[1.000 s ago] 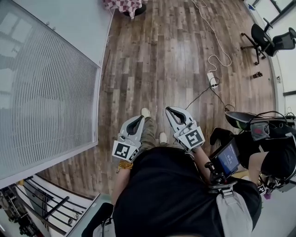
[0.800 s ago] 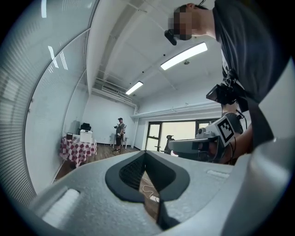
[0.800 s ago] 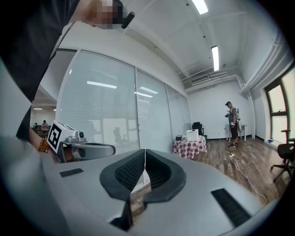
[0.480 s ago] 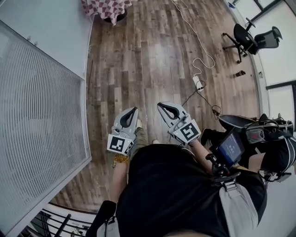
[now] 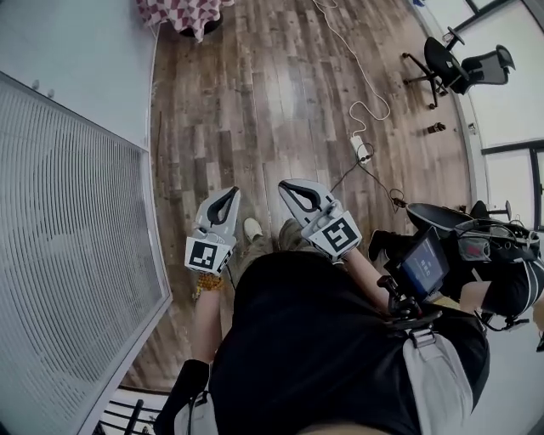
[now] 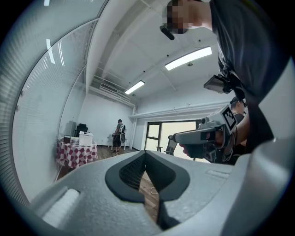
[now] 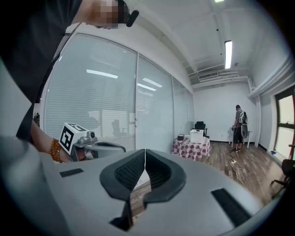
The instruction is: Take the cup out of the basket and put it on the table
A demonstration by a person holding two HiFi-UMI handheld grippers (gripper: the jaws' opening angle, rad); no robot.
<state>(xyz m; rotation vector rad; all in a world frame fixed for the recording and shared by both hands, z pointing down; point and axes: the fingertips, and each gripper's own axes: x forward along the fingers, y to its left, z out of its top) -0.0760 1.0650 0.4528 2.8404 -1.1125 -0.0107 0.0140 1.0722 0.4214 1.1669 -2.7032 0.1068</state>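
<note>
No cup or basket shows in any view. My left gripper (image 5: 229, 192) and right gripper (image 5: 285, 185) are held side by side in front of the person's body, above a wooden floor (image 5: 280, 93). Both are shut with nothing between the pads, the jaw tips touching in the left gripper view (image 6: 145, 152) and the right gripper view (image 7: 144, 151). A table with a red-and-white checked cloth (image 5: 183, 10) stands far ahead. It carries a white box (image 7: 196, 136) and a small dark thing.
A glass wall with blinds (image 5: 68, 212) runs along the left. A white cable and power strip (image 5: 361, 149) lie on the floor, with office chairs (image 5: 463, 64) at the far right. Another person (image 7: 238, 129) stands at the far end of the room.
The person has walked forward along the glass wall; the checked table sits a bit closer. Both grippers stay shut and have drifted slightly left in the head view.
</note>
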